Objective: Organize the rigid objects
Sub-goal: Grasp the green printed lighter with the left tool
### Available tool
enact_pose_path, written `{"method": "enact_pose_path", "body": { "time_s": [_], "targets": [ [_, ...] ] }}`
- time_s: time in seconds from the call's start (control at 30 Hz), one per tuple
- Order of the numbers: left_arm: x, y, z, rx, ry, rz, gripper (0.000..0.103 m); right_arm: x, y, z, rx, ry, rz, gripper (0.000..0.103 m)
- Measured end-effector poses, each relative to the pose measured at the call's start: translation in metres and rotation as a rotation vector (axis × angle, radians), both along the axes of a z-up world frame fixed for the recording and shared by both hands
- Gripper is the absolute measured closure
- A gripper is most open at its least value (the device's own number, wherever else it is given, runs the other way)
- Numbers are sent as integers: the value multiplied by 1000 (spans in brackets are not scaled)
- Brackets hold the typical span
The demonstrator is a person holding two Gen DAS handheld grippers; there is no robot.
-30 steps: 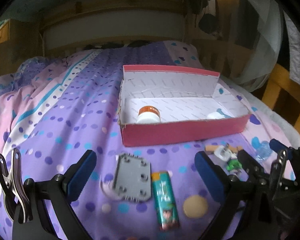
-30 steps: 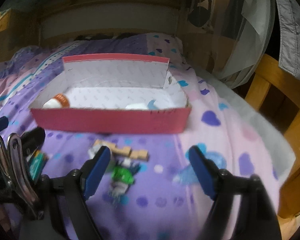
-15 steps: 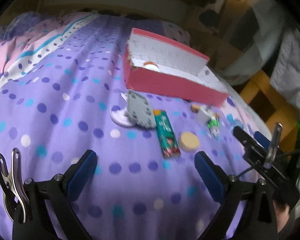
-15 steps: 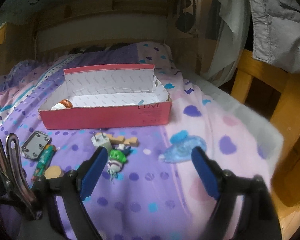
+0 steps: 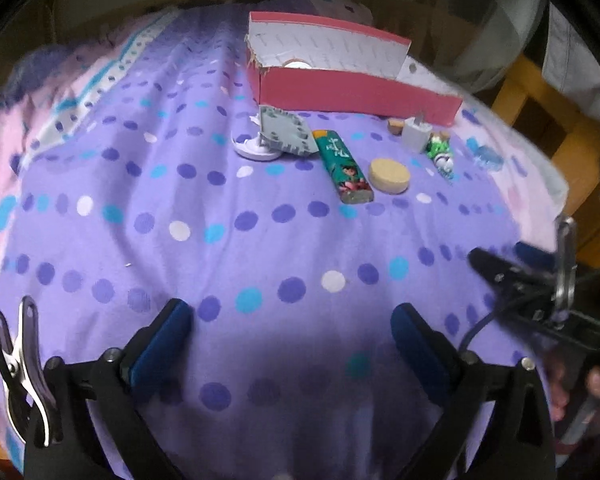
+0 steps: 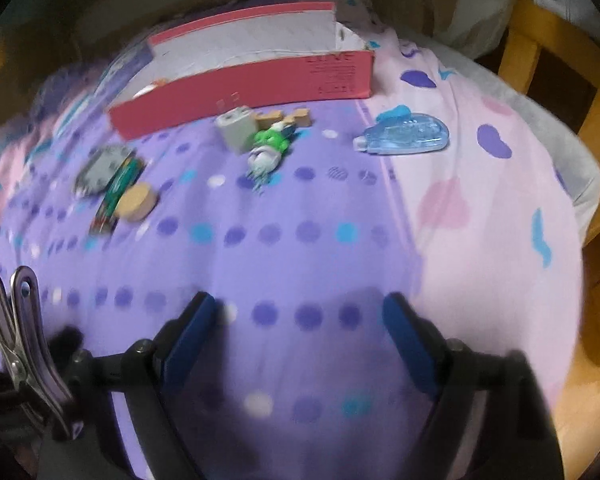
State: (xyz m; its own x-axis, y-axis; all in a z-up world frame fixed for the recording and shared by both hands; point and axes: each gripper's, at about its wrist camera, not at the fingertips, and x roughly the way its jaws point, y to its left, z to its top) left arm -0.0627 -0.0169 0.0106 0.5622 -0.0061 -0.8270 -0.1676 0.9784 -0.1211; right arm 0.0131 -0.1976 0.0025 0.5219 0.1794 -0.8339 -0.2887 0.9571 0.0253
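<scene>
A red open box point(image 5: 356, 94) point(image 6: 244, 92) lies far up the bed with a white bottle point(image 5: 298, 65) inside. Before it lie a grey plate on a white stand point(image 5: 286, 134), a green lighter point(image 5: 342, 166), a tan disc point(image 5: 389, 176) point(image 6: 137, 201), a white plug point(image 5: 416, 135) point(image 6: 236, 130), a green figure point(image 5: 440, 153) point(image 6: 270, 150), wooden pegs point(image 6: 286, 118) and a blue tape dispenser point(image 6: 404, 136). My left gripper point(image 5: 292, 340) hangs open over bare sheet, well short of them. My right gripper point(image 6: 300, 328) is open too, holding nothing.
A purple dotted bedsheet point(image 5: 180, 220) covers the bed, turning pink point(image 6: 480, 220) toward the right edge. A wooden chair frame point(image 6: 556, 64) stands beyond that edge. A headboard runs behind the box. A hand point(image 5: 580, 396) holds the other gripper at the left view's right.
Both grippers have pulled back from the box and tipped downward, so the objects now sit higher and farther in both views. The right jaws stand a little wider than a second ago.
</scene>
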Motion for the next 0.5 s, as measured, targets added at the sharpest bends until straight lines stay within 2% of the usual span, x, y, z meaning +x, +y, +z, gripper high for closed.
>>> {"method": "enact_pose_path", "body": {
  "time_s": [0.03,0.17,0.23,0.33,0.43,0.5],
  "targets": [
    [1,0,0,-4,0,1,0,1,0,-2,6,0,2,15],
    [5,-11,-2,67,18,3,0,13,-7,-9,68,36,1,9],
    [7,-9,-2,53,29,7,0,12,-6,-9,59,28,4,9],
    [10,4,4,-44,43,59,0,14,-5,-9,62,28,6,8],
    [13,20,14,-200,43,140,0,16,-5,-10,67,30,10,6],
    [15,24,19,-266,24,123,0,16,-5,-10,66,30,10,6]
  ]
}}
